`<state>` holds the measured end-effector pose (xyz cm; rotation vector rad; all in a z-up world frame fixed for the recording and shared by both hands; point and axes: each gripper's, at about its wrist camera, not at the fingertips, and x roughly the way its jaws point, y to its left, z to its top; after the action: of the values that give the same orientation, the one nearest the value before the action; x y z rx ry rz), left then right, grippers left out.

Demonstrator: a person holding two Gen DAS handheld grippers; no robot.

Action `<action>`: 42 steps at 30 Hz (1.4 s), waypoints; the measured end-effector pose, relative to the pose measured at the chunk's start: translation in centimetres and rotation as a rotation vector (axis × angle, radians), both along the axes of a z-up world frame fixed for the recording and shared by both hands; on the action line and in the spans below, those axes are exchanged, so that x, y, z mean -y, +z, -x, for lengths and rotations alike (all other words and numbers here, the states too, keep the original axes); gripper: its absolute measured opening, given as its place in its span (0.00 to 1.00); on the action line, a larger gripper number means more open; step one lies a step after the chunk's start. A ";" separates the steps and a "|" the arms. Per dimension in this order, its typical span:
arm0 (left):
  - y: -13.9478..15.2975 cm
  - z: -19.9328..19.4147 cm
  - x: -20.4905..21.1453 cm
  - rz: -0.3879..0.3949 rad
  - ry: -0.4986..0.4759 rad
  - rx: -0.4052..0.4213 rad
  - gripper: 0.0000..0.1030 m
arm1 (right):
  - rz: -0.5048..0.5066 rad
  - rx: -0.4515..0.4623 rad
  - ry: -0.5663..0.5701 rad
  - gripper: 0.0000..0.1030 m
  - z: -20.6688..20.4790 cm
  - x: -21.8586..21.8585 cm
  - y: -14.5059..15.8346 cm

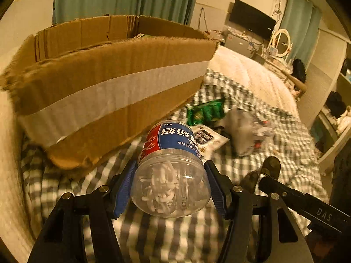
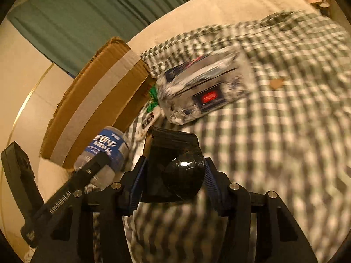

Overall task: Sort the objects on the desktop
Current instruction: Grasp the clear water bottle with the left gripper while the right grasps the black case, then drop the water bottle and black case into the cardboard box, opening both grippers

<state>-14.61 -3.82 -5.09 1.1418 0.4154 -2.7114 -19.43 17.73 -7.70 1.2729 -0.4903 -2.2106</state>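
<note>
A clear jar (image 1: pixel 172 171) of white pieces, blue-and-red labelled, lies clamped between the left gripper (image 1: pixel 171 186) fingers, raised over the checked cloth (image 1: pixel 158 236) just before a cardboard box (image 1: pixel 105 83). The right gripper (image 2: pixel 173 177), angled toward the box, pinches a black pouch (image 2: pixel 175 164). A silver bag (image 2: pixel 204 87) lies beyond.

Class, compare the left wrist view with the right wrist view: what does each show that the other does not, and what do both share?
Only the left wrist view shows the wall-mounted TV, the round mirror and the white pieces inside the clear jar held by the left hand-held gripper. Only the right wrist view shows the glossy black object gripped by the right hand-held gripper up close. Both share the cardboard box, checked cloth, green packet and grey printed bag.
</note>
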 end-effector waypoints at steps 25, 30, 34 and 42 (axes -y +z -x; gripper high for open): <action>16.0 0.1 12.8 0.070 0.071 -0.274 0.62 | -0.027 -0.333 0.082 0.44 -1.0 9.2 22.0; 12.1 3.3 16.2 0.051 0.103 -0.205 0.62 | -0.016 -0.285 0.151 0.44 4.0 16.8 20.0; 11.1 4.5 16.3 0.084 0.050 -0.191 0.67 | 0.028 -0.251 0.137 0.49 6.1 20.3 18.2; 12.9 2.0 12.8 0.187 0.012 -0.297 0.99 | -0.010 -0.319 0.075 0.71 3.8 17.9 19.2</action>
<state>-16.56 -16.65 7.79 0.6906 0.1991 -2.8438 -23.19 -0.18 11.55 0.9021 -0.3019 -2.2965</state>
